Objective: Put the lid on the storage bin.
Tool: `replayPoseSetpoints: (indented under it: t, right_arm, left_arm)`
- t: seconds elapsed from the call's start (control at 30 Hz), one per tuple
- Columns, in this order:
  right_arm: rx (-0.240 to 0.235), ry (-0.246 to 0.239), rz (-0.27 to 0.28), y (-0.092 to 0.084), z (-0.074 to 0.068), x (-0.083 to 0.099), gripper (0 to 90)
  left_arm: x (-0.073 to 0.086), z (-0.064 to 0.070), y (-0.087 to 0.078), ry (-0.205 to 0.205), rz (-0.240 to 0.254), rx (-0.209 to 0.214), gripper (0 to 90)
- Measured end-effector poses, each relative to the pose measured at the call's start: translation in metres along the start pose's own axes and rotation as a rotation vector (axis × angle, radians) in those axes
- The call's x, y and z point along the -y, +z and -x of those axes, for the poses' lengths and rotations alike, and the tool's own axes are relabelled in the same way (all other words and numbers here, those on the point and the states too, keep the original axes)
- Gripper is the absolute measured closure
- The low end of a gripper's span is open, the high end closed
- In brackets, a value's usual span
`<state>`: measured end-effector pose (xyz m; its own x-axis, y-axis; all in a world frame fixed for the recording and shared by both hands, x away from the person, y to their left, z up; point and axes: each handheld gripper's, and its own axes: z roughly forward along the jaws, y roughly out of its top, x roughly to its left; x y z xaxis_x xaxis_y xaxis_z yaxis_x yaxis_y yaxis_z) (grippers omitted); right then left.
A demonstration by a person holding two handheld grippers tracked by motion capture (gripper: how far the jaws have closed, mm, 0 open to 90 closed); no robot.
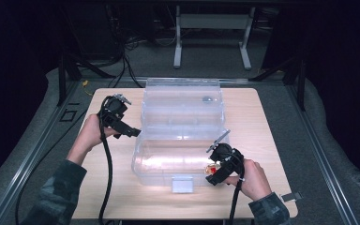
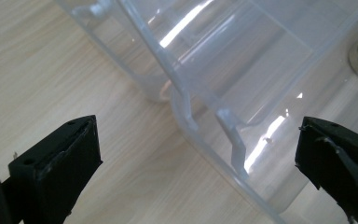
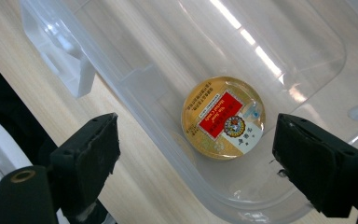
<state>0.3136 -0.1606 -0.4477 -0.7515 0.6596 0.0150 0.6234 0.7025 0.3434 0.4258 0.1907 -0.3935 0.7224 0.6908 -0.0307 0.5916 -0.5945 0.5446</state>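
A clear plastic box (image 1: 168, 164) stands on the wooden table with its lid (image 1: 183, 105) swung open behind it. A round gold tin (image 3: 223, 116) with a red label lies flat on the box's floor near the front right corner, and it also shows as the tin (image 1: 210, 169) from above. My right gripper (image 3: 196, 128) hovers over that corner, open, with the tin below and between the jaws but untouched. My left gripper (image 1: 132, 132) is at the box's left side, near the hinge, open and empty. In its own view the left gripper (image 2: 196, 135) looks across the box's rim (image 2: 186, 112).
A white latch (image 1: 183, 183) sits on the box's front wall. Bare wooden table (image 1: 112, 187) lies to the left, right and front of the box. Cables trail from both grippers towards the front edge. A metal frame (image 1: 213, 35) stands on the floor behind the table.
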Motion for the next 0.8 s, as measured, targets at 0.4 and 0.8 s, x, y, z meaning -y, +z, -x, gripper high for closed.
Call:
replayPoseSetpoints:
  t: [0.4, 0.8]
  right_arm:
    - [-0.004, -0.011, 0.000, 0.004, -0.002, -0.002, 14.1]
    - [-0.008, -0.027, -0.009, 0.013, -0.007, -0.005, 15.2]
  left_arm:
    - [-0.043, 0.008, 0.009, 0.073, 0.054, 0.008, 0.0]
    - [-0.081, 0.008, 0.028, 0.107, 0.092, 0.007, 1.7]
